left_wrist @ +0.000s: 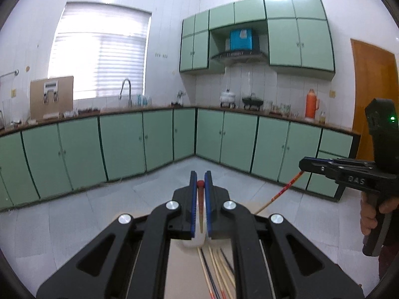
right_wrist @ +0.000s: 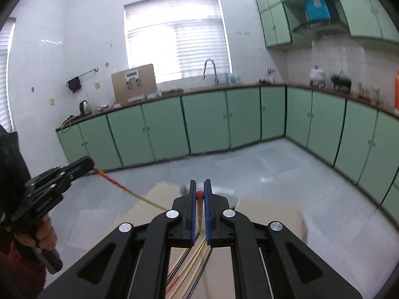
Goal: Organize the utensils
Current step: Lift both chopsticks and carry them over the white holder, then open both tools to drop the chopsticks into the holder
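Observation:
My left gripper (left_wrist: 200,174) is shut on a wooden chopstick (left_wrist: 201,206) with a red tip, held lengthwise between the blue pads. My right gripper (left_wrist: 303,164) is at the right, shut on a red-patterned chopstick (left_wrist: 281,191) that slants down to the left. In the right wrist view, my right gripper (right_wrist: 199,183) grips its red-tipped chopstick (right_wrist: 200,206). At the left, my left gripper (right_wrist: 87,162) holds a chopstick (right_wrist: 119,185) slanting down to the right. Below both grippers, several loose chopsticks (left_wrist: 217,266) (right_wrist: 189,266) lie in a bundle on a tan table.
A white container (left_wrist: 193,241) sits on the tan table (right_wrist: 274,211) just under the left gripper. Green cabinets (left_wrist: 124,144) with a cluttered counter line the far walls beyond a grey tiled floor (right_wrist: 249,164). A hand (left_wrist: 369,214) holds the right gripper's handle.

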Available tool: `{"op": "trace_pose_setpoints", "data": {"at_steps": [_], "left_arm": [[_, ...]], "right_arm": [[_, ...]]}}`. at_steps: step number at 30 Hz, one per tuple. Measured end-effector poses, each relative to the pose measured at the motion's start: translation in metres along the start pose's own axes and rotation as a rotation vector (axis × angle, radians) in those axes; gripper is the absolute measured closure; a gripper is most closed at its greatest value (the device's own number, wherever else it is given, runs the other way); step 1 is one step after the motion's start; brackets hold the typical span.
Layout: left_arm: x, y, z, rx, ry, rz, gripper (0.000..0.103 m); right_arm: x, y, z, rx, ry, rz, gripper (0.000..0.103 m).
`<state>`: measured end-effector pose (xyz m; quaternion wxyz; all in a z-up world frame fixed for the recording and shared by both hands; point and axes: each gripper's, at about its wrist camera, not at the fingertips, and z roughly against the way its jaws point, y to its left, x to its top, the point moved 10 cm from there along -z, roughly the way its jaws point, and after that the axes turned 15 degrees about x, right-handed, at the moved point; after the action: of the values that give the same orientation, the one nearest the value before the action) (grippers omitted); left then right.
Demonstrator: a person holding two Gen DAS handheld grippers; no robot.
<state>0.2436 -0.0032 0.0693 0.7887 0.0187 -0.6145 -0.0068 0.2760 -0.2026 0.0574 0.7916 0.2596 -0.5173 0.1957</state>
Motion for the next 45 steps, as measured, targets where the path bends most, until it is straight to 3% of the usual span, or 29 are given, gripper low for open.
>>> {"op": "trace_pose_setpoints", "data": {"at_steps": [4, 7, 17, 28, 30, 32, 33, 36, 38, 40, 45], "left_arm": [[0.022, -0.011, -0.011, 0.009, -0.059, 0.005, 0.098], [0.026, -0.021, -0.036, 0.028, -0.062, -0.004, 0.098], [-0.015, -0.031, -0.140, 0.037, 0.120, 0.014, 0.098], [-0.056, -0.029, -0.184, 0.040, 0.232, -0.036, 0.096], [-0.060, -0.024, -0.186, 0.041, 0.243, -0.031, 0.091], [-0.061, -0.019, -0.185, 0.050, 0.246, -0.022, 0.074], [-0.061, -0.015, -0.184, 0.054, 0.243, -0.018, 0.070], [-0.059, -0.006, -0.176, 0.066, 0.230, -0.007, 0.062], [-0.058, 0.002, -0.167, 0.081, 0.213, 0.006, 0.048], [-0.057, 0.007, -0.157, 0.092, 0.192, 0.013, 0.042], [-0.062, 0.018, -0.121, 0.118, 0.147, 0.017, 0.031]], "right_arm": [[0.020, -0.013, -0.010, -0.040, -0.027, 0.015, 0.097], [0.022, -0.024, -0.030, -0.088, -0.003, 0.036, 0.097], [-0.011, -0.060, -0.101, -0.107, 0.115, -0.017, 0.097], [-0.047, -0.073, -0.138, -0.099, 0.216, -0.036, 0.097], [-0.051, -0.074, -0.139, -0.098, 0.223, -0.045, 0.096], [-0.055, -0.078, -0.136, -0.103, 0.224, -0.054, 0.093], [-0.056, -0.079, -0.134, -0.105, 0.221, -0.057, 0.090], [-0.055, -0.082, -0.125, -0.119, 0.197, -0.066, 0.072], [-0.053, -0.083, -0.115, -0.136, 0.171, -0.068, 0.060], [-0.053, -0.083, -0.103, -0.163, 0.146, -0.063, 0.047], [-0.062, -0.074, -0.080, -0.192, 0.105, -0.051, 0.035]]}}
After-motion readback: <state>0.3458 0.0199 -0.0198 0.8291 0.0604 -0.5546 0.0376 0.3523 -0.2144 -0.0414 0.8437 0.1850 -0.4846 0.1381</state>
